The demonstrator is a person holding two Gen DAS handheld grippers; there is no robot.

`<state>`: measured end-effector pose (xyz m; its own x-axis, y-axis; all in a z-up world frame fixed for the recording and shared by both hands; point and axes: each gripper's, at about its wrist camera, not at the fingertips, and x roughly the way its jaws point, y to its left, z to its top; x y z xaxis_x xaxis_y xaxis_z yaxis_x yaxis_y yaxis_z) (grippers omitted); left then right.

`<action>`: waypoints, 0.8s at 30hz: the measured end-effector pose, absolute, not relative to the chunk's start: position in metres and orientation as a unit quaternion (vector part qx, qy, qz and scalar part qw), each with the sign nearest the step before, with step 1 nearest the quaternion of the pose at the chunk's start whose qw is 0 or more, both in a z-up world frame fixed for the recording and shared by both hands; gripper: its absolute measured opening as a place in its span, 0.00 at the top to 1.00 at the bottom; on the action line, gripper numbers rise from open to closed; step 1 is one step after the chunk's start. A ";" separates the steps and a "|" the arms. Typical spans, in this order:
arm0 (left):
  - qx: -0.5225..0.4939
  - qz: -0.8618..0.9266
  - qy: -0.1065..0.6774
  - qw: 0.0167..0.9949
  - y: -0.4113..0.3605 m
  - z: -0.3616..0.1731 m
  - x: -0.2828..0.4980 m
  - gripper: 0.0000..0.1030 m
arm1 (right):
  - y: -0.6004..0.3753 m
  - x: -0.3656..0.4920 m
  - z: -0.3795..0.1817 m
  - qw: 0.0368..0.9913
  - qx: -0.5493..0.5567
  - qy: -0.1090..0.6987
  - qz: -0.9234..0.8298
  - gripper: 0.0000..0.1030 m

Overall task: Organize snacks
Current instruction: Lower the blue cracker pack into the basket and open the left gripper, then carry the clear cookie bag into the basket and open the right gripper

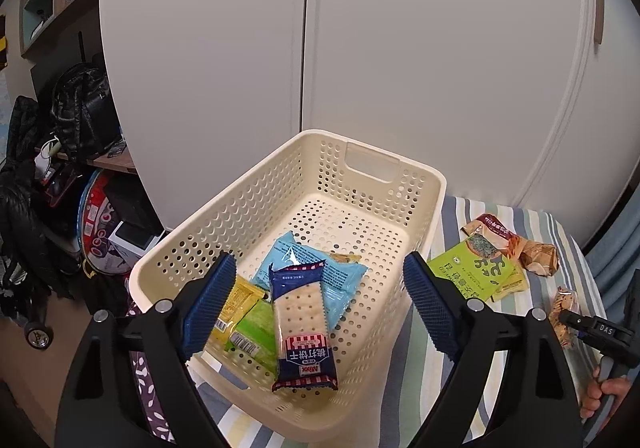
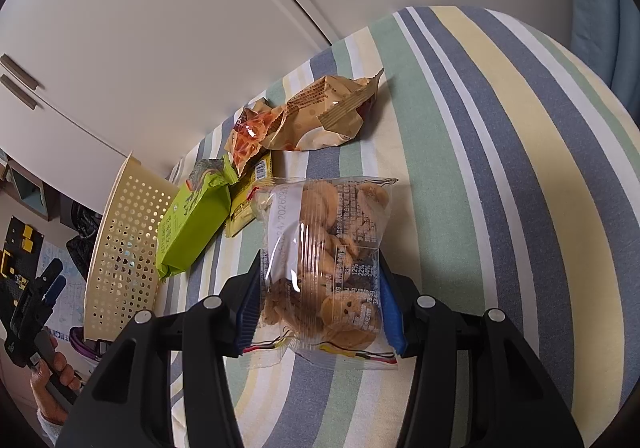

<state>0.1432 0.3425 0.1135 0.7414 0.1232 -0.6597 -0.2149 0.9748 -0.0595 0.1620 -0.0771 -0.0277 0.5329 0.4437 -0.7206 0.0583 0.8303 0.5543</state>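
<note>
Right gripper [image 2: 320,308] fingers close on the clear cookie bag [image 2: 324,260], which lies on the striped cloth [image 2: 500,168], likely for transfer to the basket [image 1: 424,216]. Left gripper [image 1: 320,300] hovers wide open and empty above the basket's stowed packets.

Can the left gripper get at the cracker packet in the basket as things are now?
Probably yes. The left gripper is open above the basket, and the cracker packet lies on top of the other snacks. The basket has no lid, and nothing lies over the packet.
</note>
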 end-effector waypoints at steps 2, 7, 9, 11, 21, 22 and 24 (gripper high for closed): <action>-0.062 0.093 0.339 0.934 0.335 0.113 0.138 0.10 | -0.077 0.162 -0.028 0.834 0.268 0.468 0.117 0.51; -0.055 0.089 0.319 0.942 0.312 0.113 0.122 0.08 | -0.080 0.161 -0.027 0.835 0.271 0.464 0.118 0.51; -0.051 0.088 0.312 0.945 0.303 0.112 0.116 0.07 | -0.081 0.160 -0.026 0.837 0.271 0.461 0.120 0.51; -0.045 0.084 0.306 0.947 0.293 0.110 0.110 0.06 | -0.081 0.160 -0.025 0.838 0.270 0.458 0.120 0.51; -0.006 0.047 0.304 0.951 0.243 0.078 0.080 0.05 | -0.076 0.155 -0.016 0.853 0.253 0.439 0.125 0.51; -0.005 0.047 0.304 0.951 0.241 0.074 0.077 0.05 | -0.075 0.154 -0.014 0.856 0.248 0.437 0.124 0.51; -0.007 0.043 0.303 0.952 0.239 0.069 0.072 0.05 | -0.070 0.154 -0.011 0.860 0.239 0.433 0.124 0.51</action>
